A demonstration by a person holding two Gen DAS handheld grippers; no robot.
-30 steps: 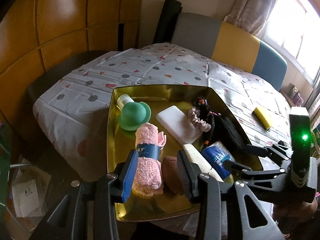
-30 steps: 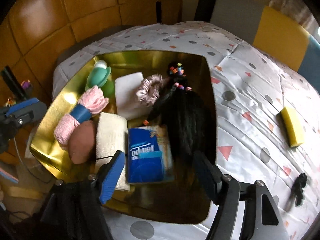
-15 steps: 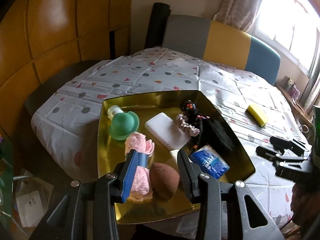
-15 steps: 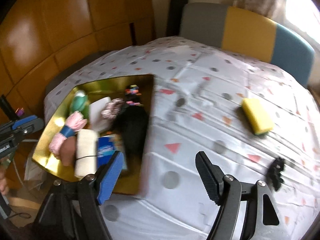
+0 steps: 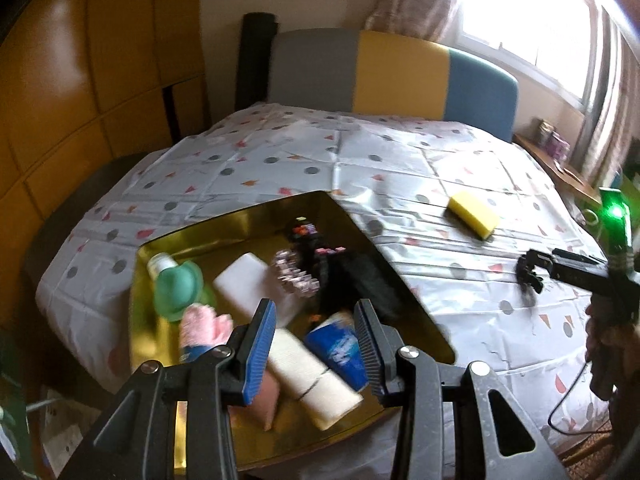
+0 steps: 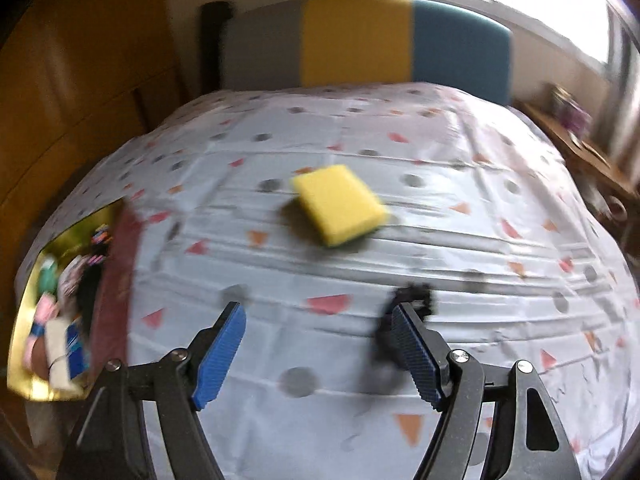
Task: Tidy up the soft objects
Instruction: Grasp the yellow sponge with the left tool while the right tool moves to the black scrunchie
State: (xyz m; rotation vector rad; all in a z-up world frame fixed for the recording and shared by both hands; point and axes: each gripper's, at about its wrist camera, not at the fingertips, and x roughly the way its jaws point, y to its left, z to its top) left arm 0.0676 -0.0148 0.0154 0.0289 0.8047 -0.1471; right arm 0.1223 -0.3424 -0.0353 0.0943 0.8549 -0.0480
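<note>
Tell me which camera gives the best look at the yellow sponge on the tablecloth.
The right wrist view. There the yellow sponge lies large and near the middle of the frame, ahead of the open right gripper, though a little blurred. The left wrist view shows the same sponge smaller and off to the right, beyond the gold tray.

Nothing is reading clearly from where I'm standing. The blue tissue pack (image 5: 340, 354) in the gold tray (image 5: 240, 220) is showing white lettering, but blur is smearing it past reading. The blue band (image 5: 192, 350) around the pink towel (image 5: 204, 324) is staying illegible too.
</note>
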